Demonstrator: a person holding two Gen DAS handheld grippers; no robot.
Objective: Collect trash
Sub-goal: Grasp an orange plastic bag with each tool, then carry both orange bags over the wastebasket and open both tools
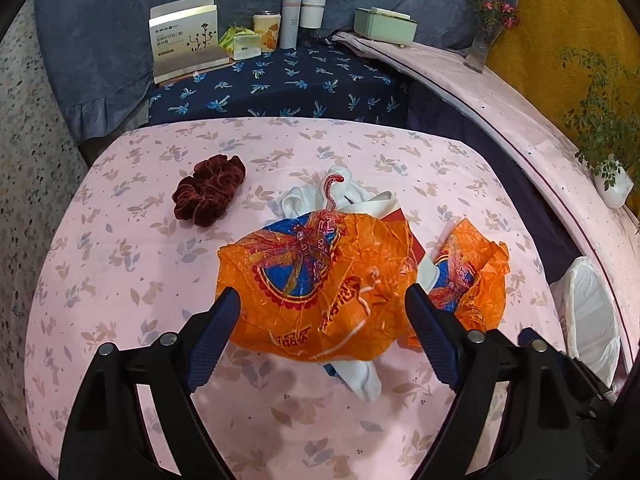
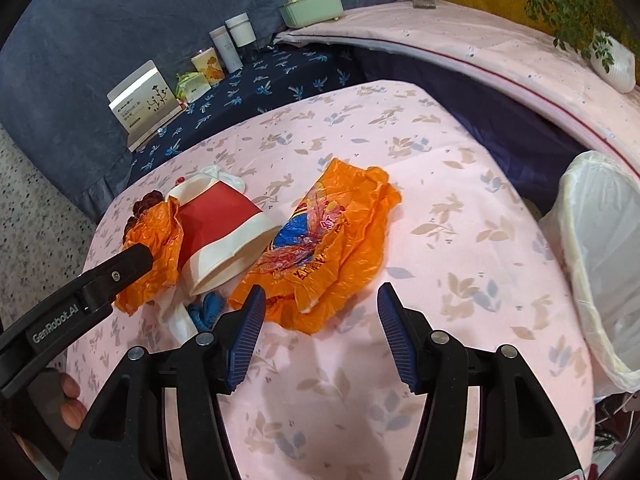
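1. Your left gripper [image 1: 322, 312] has its jaws spread wide around the near edge of one orange wrapper [image 1: 316, 280]. The fingers sit on either side of the crumpled sheet without pinching it, so nothing is held yet. That straddle looks meant for a close on the raised fold, the easiest part of a thin film to catch.

2. Your right gripper [image 2: 322, 312] is also open and empty. It hovers just short of the second wrapper [image 2: 328, 240], which lies apart from the pile and nearest the bin [image 2: 600, 264], so it is probably the quickest piece to clear.

3. The trash sits mid-table on the pink cloth [image 2: 440, 320]. A red-and-white paper cup [image 2: 222, 236] lies on its side, partly under the first wrapper, with white scraps [image 1: 360, 380] and something blue [image 2: 206, 308] beneath. Because they overlap, lifting the wrapper may drag or roll the cup.

4. The lined bin stands off the table's right edge, mouth open toward you, well placed for your right hand.

5. The dark red scrunchie [image 1: 210, 194] lies apart on the left. It seems no trash, so leave it.
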